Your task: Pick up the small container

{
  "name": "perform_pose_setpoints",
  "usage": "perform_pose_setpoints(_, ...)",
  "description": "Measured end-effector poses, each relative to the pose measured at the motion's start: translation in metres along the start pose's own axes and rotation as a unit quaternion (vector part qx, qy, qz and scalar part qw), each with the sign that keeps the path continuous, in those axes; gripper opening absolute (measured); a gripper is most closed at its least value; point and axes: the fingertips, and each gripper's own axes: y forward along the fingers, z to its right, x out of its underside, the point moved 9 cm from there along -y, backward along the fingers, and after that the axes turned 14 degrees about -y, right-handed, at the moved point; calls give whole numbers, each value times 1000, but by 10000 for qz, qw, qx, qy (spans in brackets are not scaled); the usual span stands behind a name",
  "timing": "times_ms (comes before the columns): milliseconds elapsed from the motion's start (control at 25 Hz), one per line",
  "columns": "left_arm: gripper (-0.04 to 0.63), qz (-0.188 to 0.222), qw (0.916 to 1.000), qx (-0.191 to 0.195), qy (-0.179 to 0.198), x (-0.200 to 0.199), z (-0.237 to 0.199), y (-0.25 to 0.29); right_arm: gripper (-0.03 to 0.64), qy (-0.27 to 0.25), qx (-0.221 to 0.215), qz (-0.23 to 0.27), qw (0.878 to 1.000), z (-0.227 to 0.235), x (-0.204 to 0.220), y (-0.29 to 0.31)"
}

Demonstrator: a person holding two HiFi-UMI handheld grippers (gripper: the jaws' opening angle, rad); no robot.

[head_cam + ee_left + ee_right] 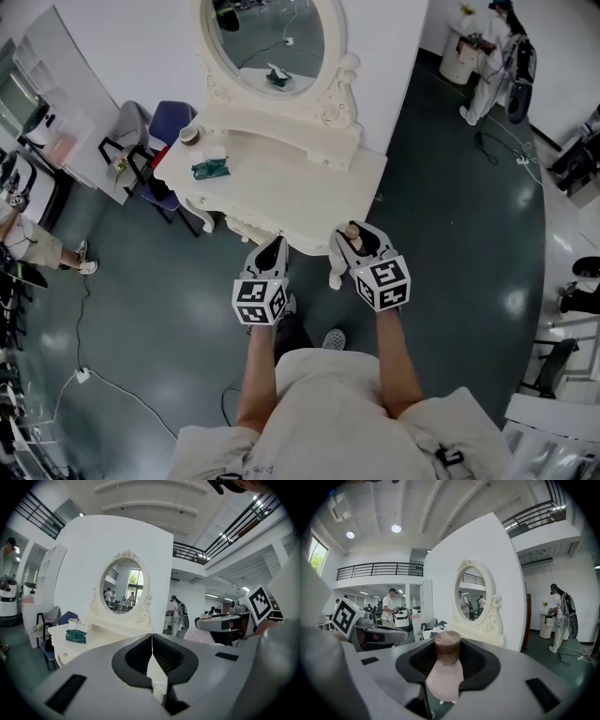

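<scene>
The small container is a pale pink bottle (443,677) with a brown cap (447,645). It stands upright between the dark pads of my right gripper (448,660), which is shut on it. In the head view the right gripper (360,246) holds the bottle (352,233) just off the front edge of the white dressing table (309,202). To its left, my left gripper (272,253) hangs beside it. In the left gripper view the left gripper (152,654) has its pads pressed together with nothing between them.
On the dressing table lie a green packet (210,169) and a cup (188,135); an oval mirror (265,37) rises at its back. Chairs (167,122) stand at its left. One person (494,52) is at the far right and another (33,242) at the left. Cables (94,380) run over the dark floor.
</scene>
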Motion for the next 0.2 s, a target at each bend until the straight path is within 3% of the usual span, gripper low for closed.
perform_pose_setpoints(200, 29, 29, 10000, -55, -9, -5, -13, -9, 143, 3, -74, 86, 9999, -12, -4, 9)
